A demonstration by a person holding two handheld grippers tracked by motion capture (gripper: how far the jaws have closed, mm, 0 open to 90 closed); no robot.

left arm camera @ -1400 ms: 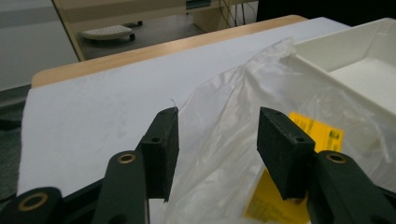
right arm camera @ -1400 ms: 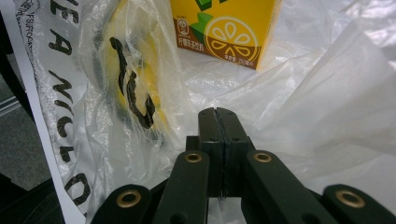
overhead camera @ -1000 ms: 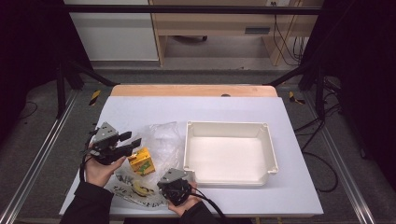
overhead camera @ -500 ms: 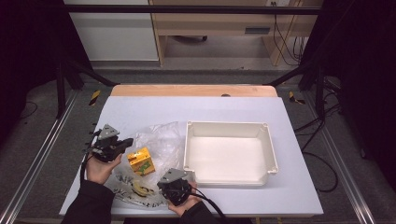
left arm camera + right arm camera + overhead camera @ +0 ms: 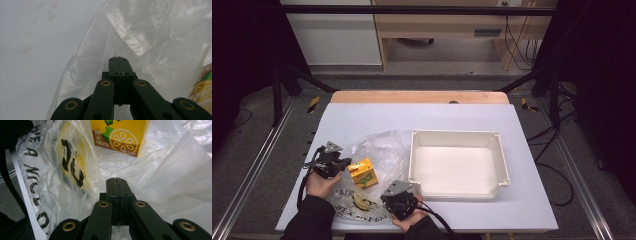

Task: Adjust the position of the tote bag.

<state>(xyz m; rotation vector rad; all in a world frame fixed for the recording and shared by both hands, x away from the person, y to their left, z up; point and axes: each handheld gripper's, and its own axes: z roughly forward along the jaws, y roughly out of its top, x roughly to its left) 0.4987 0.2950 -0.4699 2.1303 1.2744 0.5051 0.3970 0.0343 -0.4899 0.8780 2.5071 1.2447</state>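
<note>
A crumpled clear plastic bag [image 5: 382, 150] with black lettering lies on the white table, and a yellow lemon-drink carton [image 5: 363, 173] stands among its folds. My left gripper [image 5: 345, 163] is low at the bag's left edge, just left of the carton. In the left gripper view its jaws [image 5: 118, 58] are pressed together with thin bag film [image 5: 140, 32] pinched at the tips, and the carton [image 5: 202, 85] shows at the right edge. My right gripper [image 5: 388, 196] sits at the bag's near side. Its jaws [image 5: 115, 180] are shut in the folds of the bag [image 5: 175, 170], facing the carton [image 5: 117, 133].
A shallow white tray [image 5: 457, 134] stands right of the bag, close to my right gripper. A yellow patch with black print [image 5: 70, 162] shows through the bag's near-left part. The table's front edge is just behind both hands.
My left gripper has come down to the bag's left edge and its jaws have gone from open to shut. The right gripper has stayed put.
</note>
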